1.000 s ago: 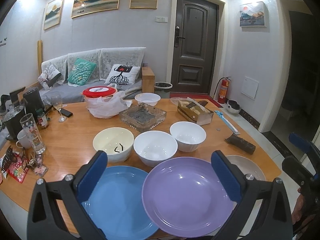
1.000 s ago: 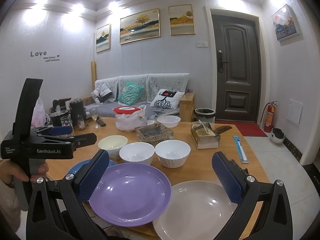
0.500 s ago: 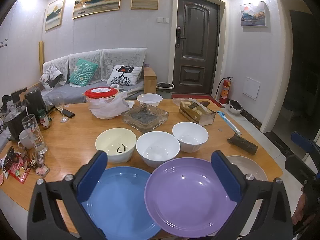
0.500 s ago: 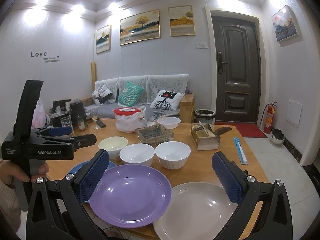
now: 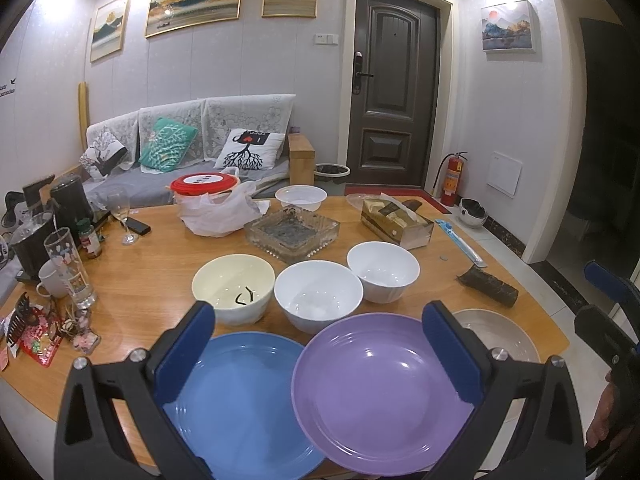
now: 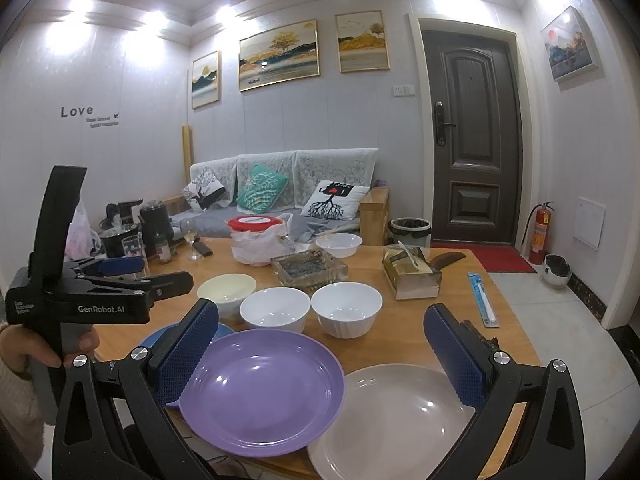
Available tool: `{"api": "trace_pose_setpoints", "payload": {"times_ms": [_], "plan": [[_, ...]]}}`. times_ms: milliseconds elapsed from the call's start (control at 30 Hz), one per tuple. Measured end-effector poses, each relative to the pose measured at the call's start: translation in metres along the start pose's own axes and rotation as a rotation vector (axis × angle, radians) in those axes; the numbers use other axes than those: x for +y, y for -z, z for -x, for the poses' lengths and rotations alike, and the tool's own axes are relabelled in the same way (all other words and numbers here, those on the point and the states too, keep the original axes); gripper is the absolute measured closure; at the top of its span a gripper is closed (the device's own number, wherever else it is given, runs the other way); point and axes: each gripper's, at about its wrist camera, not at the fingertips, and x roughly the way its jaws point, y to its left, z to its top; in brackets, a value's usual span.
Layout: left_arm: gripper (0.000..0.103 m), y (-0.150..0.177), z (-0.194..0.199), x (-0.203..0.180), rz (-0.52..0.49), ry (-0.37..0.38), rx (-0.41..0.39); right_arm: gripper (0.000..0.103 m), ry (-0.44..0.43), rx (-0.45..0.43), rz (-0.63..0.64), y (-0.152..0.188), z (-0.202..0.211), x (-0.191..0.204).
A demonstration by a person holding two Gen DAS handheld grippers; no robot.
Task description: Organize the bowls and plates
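Three plates, three bowls: all on the wooden table (image 5: 152, 276), none stacked yet.
Left wrist view, plates: blue plate (image 5: 244, 404) lower left, purple plate (image 5: 380, 392) lower centre with its rim lapping over the blue one, grey plate (image 5: 496, 332) at right edge.
Left wrist view, bowls: cream bowl (image 5: 233, 286), white bowl (image 5: 318, 294), second white bowl (image 5: 383, 270) in a row mid-frame.
Left gripper (image 5: 320, 344): jaws spread wide, empty, above the plates.
Right wrist view, plates: purple plate (image 6: 264, 390) lower centre, grey plate (image 6: 396, 420) lower right.
Right gripper (image 6: 320, 352): jaws spread, holding nothing.
Left gripper, side-on (image 6: 160, 274): mid-left of frame, a hand (image 6: 24, 346) on its grip.
Risk: glazed rims likely slippery; a shallow pinch could drop a plate.
Risk: lifting the blue plate first would tip the purple one off the near edge.
Risk: glass ashtray (image 5: 292, 232) sits just behind the bowls; a long reach could knock it.
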Motion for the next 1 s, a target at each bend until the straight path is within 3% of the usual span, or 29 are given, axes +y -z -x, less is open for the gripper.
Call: {"api": "trace_pose_setpoints", "payload": {"times_ms": [500,633,767,867,1000], "plan": [[0.001,0.000,-0.001,0.001,-0.011,0.048,-0.009,0.005,0.009,-0.004,0.002,-0.001,0.001,0.000],[0.001,0.000,-0.001,0.002,-0.025,0.075,-0.020,0.026,0.010,-0.002,0.001,-0.002,0.001,0.003],[0.001,0.003,-0.010,0.008,-0.017,0.094,0.021,0.046,0.013,0.024,-0.007,0.000,-0.005,0.003],[0.004,0.009,-0.020,0.017,0.028,0.130,0.085,0.054,0.010,0.064,-0.016,0.006,-0.014,0.003],[0.021,0.022,-0.043,0.033,0.097,0.163,0.200,0.057,0.004,0.171,-0.052,0.022,-0.035,-0.004]]}}
